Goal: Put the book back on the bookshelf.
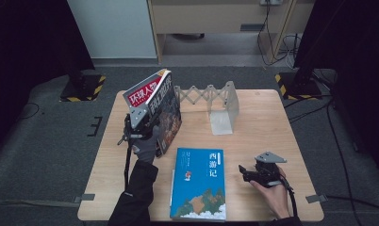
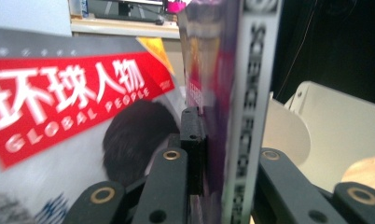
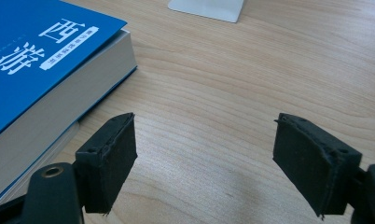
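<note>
My left gripper [image 1: 147, 123] sits at nine o'clock on the table [image 1: 267, 136], its jaws around a book [image 1: 166, 106] standing beside the rack [image 1: 216, 101] at twelve. The flat book [image 1: 199, 183] lies at six, my right gripper [image 1: 246, 173] just beside it at four.

Overhead forward-down, two close jaw-level views

The pale wooden desk [image 1: 267, 127] shows a smooth, matt grain. The red-titled paper magazine [image 1: 154, 101] has a glossy cover that catches the light. The thick blue paperback book [image 1: 199, 183] looks satin-smooth, its page edges dull. The translucent white plastic folding rack [image 1: 220, 106] is frosted. The right tongs [image 3: 204, 158] wear rough, frayed black pads.
</note>
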The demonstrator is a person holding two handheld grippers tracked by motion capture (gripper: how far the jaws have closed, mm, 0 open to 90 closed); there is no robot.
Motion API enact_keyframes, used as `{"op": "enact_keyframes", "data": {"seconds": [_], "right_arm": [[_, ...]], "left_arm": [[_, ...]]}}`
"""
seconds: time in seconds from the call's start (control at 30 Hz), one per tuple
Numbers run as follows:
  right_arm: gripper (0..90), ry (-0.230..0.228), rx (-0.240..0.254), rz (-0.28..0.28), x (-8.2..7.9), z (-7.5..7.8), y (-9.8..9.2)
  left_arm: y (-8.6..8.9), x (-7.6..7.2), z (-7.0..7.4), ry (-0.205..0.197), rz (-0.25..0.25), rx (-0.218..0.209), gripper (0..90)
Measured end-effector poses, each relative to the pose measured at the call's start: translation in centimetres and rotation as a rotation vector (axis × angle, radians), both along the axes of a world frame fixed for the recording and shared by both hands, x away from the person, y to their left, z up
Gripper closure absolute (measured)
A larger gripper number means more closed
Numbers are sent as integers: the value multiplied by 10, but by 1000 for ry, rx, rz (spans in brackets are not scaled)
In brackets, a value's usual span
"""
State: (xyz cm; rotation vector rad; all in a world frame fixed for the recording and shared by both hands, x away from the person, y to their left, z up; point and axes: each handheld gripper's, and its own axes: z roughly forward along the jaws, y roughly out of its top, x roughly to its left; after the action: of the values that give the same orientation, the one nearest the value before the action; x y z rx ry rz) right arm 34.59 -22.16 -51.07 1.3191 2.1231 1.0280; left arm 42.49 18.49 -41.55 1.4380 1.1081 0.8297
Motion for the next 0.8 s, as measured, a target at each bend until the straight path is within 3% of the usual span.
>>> {"op": "enact_keyframes", "data": {"seconds": [0.1, 0.2, 0.33, 0.47, 0.7, 0.8], "right_arm": [[216, 3, 1, -1, 0, 0, 1], [216, 5, -4, 4, 0, 0, 1], [216, -1, -2, 0, -1, 0, 0], [217, 4, 1, -4, -1, 0, -2], [217, 3, -2, 1, -2, 0, -1], [217, 7, -1, 1, -2, 0, -1]], "left_arm": [[4, -3, -3, 19, 3, -7, 804], [6, -4, -7, 22, 0, -46, 802], [0, -4, -14, 29, -6, -11, 738], [-3, -14, -25, 55, -14, -3, 707], [-2, -35, -48, 95, 5, -25, 689], [-1, -37, -53, 119, 5, -30, 728]]}}
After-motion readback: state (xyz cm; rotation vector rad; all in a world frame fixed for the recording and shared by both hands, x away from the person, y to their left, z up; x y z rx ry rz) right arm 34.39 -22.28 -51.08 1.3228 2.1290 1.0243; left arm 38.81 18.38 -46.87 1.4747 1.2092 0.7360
